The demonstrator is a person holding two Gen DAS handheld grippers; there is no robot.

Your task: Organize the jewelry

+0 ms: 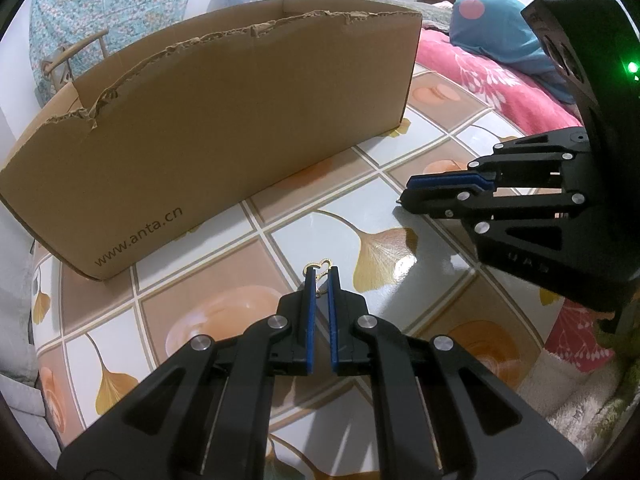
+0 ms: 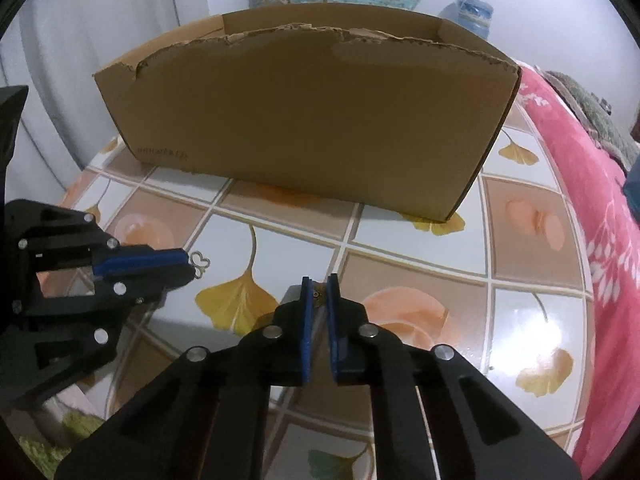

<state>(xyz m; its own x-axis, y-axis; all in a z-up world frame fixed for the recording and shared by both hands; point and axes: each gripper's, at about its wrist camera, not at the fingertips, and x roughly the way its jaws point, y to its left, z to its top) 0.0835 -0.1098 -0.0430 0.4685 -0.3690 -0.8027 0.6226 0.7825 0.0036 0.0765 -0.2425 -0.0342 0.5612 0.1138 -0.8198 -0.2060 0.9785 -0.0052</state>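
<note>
Left tongs [image 1: 321,276] clamped on a gold heart pendant [image 1: 319,267], heart loop poking past the tips, just above the table [image 1: 304,236]. Right tongs [image 2: 320,282] closed on a tiny gold piece [image 2: 318,293] at the tips. Torn-rimmed cardboard box [image 1: 224,128] stands behind both, well apart. Pink blanket [image 1: 500,80] and blue pillow [image 1: 496,28] off to the right of the table.

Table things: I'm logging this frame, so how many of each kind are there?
Grippers: 2, left and right.
Gold jewelry pieces: 2, a heart pendant and a small bit.
Cardboard box: 1.
Total: 5.
</note>
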